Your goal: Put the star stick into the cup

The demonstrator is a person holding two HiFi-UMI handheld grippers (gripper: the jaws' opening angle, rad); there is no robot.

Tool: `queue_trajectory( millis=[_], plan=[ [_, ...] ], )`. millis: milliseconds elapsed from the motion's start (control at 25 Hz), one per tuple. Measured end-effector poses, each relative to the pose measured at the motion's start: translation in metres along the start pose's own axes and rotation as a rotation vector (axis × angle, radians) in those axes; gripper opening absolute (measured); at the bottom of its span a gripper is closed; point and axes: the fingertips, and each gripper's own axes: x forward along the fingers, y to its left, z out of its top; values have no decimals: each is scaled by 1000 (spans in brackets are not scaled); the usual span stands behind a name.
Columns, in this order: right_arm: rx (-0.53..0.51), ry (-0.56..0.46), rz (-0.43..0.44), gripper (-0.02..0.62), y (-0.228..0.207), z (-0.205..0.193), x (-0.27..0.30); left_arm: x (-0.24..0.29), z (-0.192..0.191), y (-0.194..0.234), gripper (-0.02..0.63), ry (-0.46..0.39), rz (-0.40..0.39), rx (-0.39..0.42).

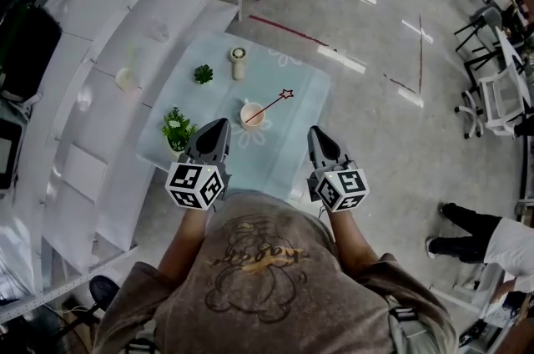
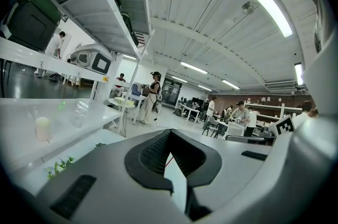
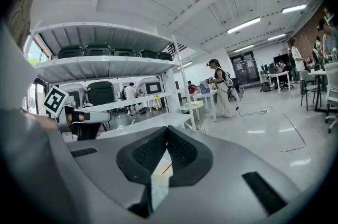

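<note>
In the head view a pale cup stands on the light blue tablecloth. The star stick leans in the cup, and its red star points up and to the right. My left gripper hovers just left of the cup, shut and holding nothing. My right gripper is to the cup's right, also shut and holding nothing. Below the shut tips in the right gripper view, a sliver of the cup and the red stick shows. The left gripper has its pads together in its own view.
A leafy potted plant stands close beside my left gripper. A small dark green plant and a white cylinder with a green top stand at the far end of the cloth. White shelving runs along the left. Someone's legs are on the floor at the right.
</note>
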Motion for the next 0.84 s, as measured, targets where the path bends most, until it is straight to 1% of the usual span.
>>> queue_trajectory(
  millis=[840],
  plan=[
    [8,-1,10,2,-6,-3,5,1,-2,3,21,2,11,-16]
  ],
)
